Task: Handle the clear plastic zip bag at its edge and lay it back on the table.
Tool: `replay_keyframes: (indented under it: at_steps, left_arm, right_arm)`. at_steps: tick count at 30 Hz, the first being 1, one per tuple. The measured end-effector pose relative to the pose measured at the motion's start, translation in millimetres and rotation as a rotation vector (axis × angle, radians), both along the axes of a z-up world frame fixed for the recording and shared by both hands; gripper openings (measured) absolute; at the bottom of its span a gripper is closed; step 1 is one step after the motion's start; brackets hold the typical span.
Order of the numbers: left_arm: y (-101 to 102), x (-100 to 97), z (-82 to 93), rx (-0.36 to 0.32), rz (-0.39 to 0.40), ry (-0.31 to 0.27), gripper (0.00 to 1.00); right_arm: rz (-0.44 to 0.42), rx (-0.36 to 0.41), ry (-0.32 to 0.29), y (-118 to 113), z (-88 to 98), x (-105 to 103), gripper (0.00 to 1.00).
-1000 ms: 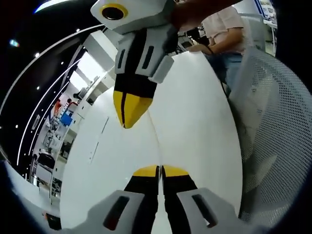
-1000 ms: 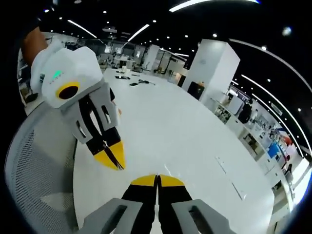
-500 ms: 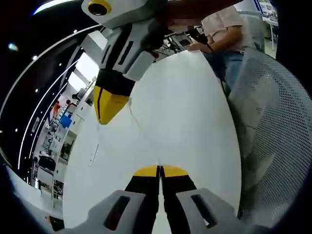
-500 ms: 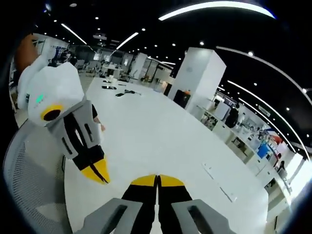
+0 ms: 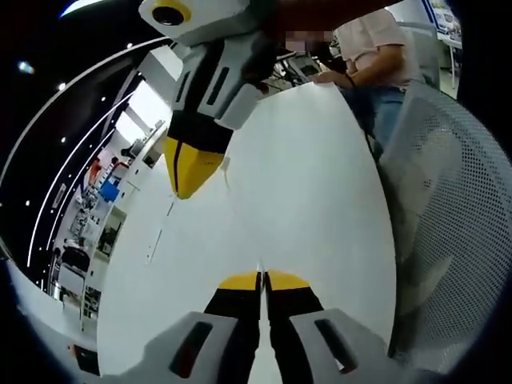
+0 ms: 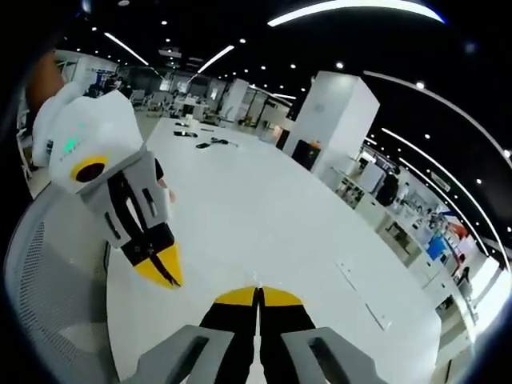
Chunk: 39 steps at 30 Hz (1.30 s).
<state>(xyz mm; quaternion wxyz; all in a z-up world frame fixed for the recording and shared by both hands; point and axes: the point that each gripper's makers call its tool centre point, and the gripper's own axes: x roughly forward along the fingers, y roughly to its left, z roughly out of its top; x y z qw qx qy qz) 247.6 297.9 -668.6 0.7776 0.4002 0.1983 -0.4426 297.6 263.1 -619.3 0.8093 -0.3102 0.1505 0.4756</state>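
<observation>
Zip bag [image 5: 240,216] edge pinched taut between both closed tongs [image 5: 262,280] [image 6: 258,297] above table [image 5: 320,200].

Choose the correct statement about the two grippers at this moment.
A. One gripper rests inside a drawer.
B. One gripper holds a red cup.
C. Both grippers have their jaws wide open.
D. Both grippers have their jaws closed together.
D: in each view the own gripper's yellow tips meet, left gripper and right gripper, above the white table.

Clear zip bag [image 5: 242,216], nearly invisible, held taut edge-on.
</observation>
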Motion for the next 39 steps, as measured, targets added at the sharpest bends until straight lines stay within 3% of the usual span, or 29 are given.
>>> replay_keyframes:
  at_steps: [3, 9, 19, 27, 28, 39]
  left_arm:
    - [2.6, -2.8, -5.9, -0.01, 0.007, 0.022, 0.01]
    - [10.3, -3.6, -10.6, -0.032, 0.04, 0.059, 0.0]
    - [28.5, -6.7, -17.9, -0.029, 0.08, 0.08, 0.0]
    - [43.5, -8.8, -21.8, -0.043, 0.121, 0.094, 0.0]
    - [47.7, -8.8, -24.1, -0.016, 0.115, 0.085, 0.0]
    - [59.7, -12.7, -30.0, -0.044, 0.158, 0.117, 0.0]
  right_arm:
    - [0.025, -0.056, -0.005, -3.3, -13.4, -2.1, 0.0]
    - [0.028, -0.073, 0.025, -2.7, -27.9, -1.5, 0.0]
    - [0.026, -0.105, 0.06, -3.7, -48.1, -0.2, 0.0]
    - [0.043, -0.189, 0.072, -8.1, -71.3, 3.2, 0.0]
    - [0.064, -0.221, 0.053, -9.7, -71.6, 2.9, 0.0]
    - [0.035, -0.263, 0.067, -16.4, -83.0, 17.7, 0.0]
